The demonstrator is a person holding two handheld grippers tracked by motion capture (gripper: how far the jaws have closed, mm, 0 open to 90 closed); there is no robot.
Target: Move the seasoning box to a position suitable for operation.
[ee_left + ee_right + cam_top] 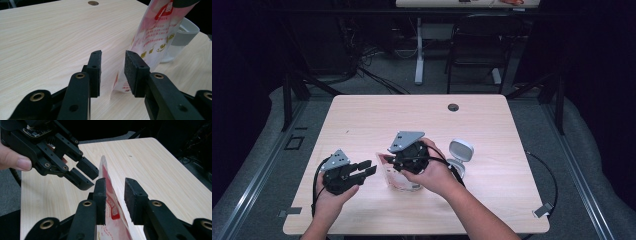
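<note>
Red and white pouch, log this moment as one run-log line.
pouch: upright on table, between right gripper fingers, one touching | left gripper: open, beside pouch | white container: behind pouch

We note a wooden table (362,120) with a round hole (453,107), a white container (460,152) standing on it, a dark chair (477,45) beyond, cables (372,70) on the floor.

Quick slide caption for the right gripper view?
Right gripper straddling a red-printed pouch, left gripper hovering nearby.
</note>
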